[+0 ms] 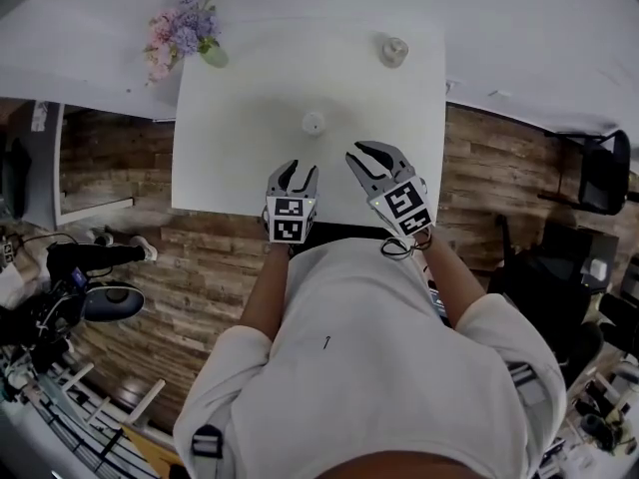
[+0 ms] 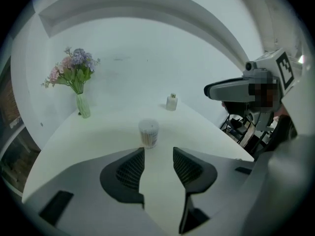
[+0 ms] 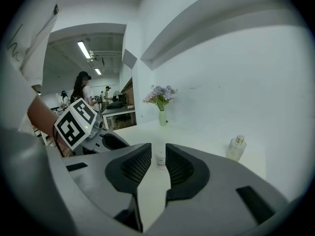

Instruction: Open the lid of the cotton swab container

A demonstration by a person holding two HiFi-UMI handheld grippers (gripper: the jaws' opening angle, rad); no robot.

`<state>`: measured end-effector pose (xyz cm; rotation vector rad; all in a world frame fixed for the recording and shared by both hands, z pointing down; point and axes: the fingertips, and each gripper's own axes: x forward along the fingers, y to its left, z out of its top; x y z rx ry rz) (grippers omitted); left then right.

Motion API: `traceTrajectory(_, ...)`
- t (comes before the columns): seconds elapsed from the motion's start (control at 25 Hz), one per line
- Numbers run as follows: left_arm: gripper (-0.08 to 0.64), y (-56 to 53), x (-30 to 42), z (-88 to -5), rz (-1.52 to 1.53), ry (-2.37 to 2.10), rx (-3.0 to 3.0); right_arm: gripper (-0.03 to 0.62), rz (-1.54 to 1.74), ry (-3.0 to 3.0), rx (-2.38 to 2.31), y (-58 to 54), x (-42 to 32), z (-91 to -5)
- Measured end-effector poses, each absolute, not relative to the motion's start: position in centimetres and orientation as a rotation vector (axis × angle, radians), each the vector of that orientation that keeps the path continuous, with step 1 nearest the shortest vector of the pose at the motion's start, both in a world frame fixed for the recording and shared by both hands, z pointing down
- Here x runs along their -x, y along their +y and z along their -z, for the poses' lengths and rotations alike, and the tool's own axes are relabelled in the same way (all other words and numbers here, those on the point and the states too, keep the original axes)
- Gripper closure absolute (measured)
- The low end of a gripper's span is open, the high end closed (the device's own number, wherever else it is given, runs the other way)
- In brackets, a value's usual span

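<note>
The cotton swab container (image 1: 314, 123) is a small clear round tub with a white lid, standing upright in the middle of the white table (image 1: 230, 158). It stands ahead of the left gripper's jaws (image 2: 148, 133). In the right gripper view the container (image 3: 160, 159) shows far off through the narrow gap. My left gripper (image 1: 297, 171) (image 2: 158, 151) hovers at the table's near edge, open and holding nothing. My right gripper (image 1: 367, 154) (image 3: 158, 149) is beside it on the right, jaws slightly apart, with nothing between them. Both are well short of the container.
A vase of pink and purple flowers (image 1: 183, 33) (image 2: 74, 77) stands at the table's far left corner. A small glass bottle (image 1: 393, 50) (image 3: 236, 148) sits at the far right. A black chair (image 1: 599, 173) stands on the wooden floor to the right. People stand far off in the room at the left of the right gripper view.
</note>
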<state>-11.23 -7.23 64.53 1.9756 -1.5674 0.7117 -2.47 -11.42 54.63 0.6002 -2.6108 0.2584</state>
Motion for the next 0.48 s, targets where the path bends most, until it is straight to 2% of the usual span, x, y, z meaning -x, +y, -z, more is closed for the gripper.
traceTrajectory(0.2, 0.308, -9.9, 11.9, -66.9, -0.744, -1.541, -1.969, 0.506, -0.314, -2.55, -0.619, -12.6, 2.5, -56.3)
traceTrajectory(0.48, 0.274, -14.0, 11.7, -69.6, -0.753, -1.451, -2.097, 0.506, -0.369, -2.462, -0.721, -13.7, 2.6, -57.6)
